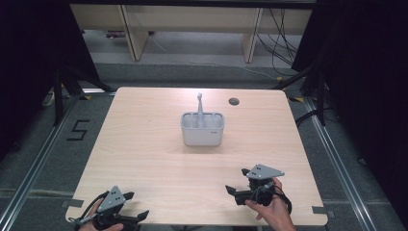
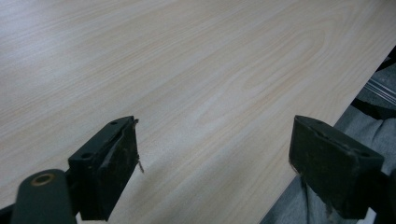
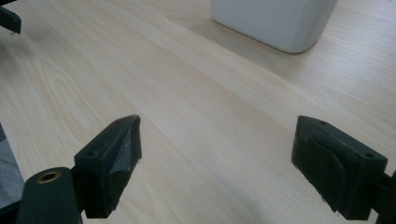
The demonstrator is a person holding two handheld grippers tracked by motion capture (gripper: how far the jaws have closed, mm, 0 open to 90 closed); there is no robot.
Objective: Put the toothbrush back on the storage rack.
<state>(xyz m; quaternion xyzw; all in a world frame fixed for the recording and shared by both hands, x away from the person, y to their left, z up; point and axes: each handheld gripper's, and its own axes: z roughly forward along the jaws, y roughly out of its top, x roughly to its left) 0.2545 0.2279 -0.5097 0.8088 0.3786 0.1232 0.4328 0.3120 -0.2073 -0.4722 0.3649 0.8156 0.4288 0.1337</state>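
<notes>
Both grippers (image 1: pixel 137 217) (image 1: pixel 230 190) wide open, empty | white caddy (image 1: pixel 202 130) mid-table, holding possibly a brush (image 1: pixel 199 109)

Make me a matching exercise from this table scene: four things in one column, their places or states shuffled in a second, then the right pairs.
Things:
1. white caddy
2. grey utensil
3. left claw
4. round hole

Places or states:
A. open, at the table's near left corner
B. in the tabletop near the far edge, right of centre
C. stands on the middle of the table
D. upright inside the container, handle sticking out above the rim

Pairs: 1-C, 2-D, 3-A, 4-B
</notes>
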